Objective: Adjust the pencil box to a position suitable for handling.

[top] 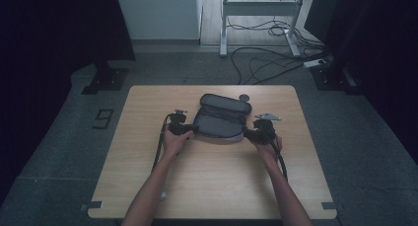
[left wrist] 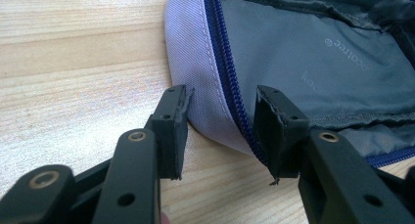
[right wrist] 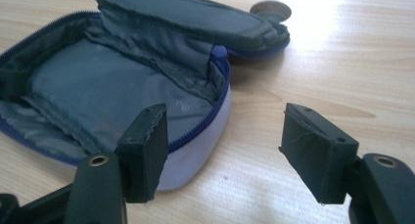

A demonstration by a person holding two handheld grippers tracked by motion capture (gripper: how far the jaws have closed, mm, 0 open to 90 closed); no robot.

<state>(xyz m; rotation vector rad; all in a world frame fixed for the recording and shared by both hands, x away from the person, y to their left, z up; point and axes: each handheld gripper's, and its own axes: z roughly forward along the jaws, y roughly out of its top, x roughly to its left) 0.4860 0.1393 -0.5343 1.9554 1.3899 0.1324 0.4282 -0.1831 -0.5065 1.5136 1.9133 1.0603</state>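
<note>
An open grey pouch [top: 219, 122] with a blue zipper lies on the wooden table [top: 212, 186], its lid [top: 225, 103] folded back to the far side. In the high view my left gripper [top: 190, 129] is at the pouch's left end and my right gripper [top: 250, 133] at its right end. Seen from the left gripper [left wrist: 222, 94], the jaws straddle the rim of the pouch [left wrist: 303, 53], one pad on the lilac outer wall and one on the zipper side. The right gripper [right wrist: 225, 114] stands open at the near corner of the pouch [right wrist: 112, 82], one jaw in front of its wall and the other over bare wood.
A small round object [top: 244, 97] lies on the table just behind the lid, and it is there too in the right gripper view [right wrist: 270, 10]. Bare wood stretches in front of the pouch. Beyond the table, cables and a desk frame [top: 261, 9] stand on the floor.
</note>
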